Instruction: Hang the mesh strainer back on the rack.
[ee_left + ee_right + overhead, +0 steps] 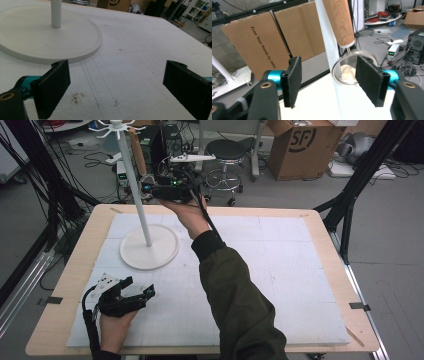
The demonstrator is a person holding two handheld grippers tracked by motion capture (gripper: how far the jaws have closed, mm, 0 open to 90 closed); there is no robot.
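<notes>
A white stand rises from a round base, its pole ending in hooks at the top. Beside the pole hangs a strainer with a wooden handle and a round metal mesh bowl. My right gripper is held up at the pole, open. The pole runs between its jaws, and the mesh bowl sits just beyond them, partly behind the right-hand jaw. My left gripper rests low on the white mat near the base, open with nothing between its jaws.
A white foam mat covers the wooden table. Behind the table stand a stool, a cardboard box, electronics and cables. Black frame legs stand at the right edge. More cardboard boxes lean beyond the right gripper.
</notes>
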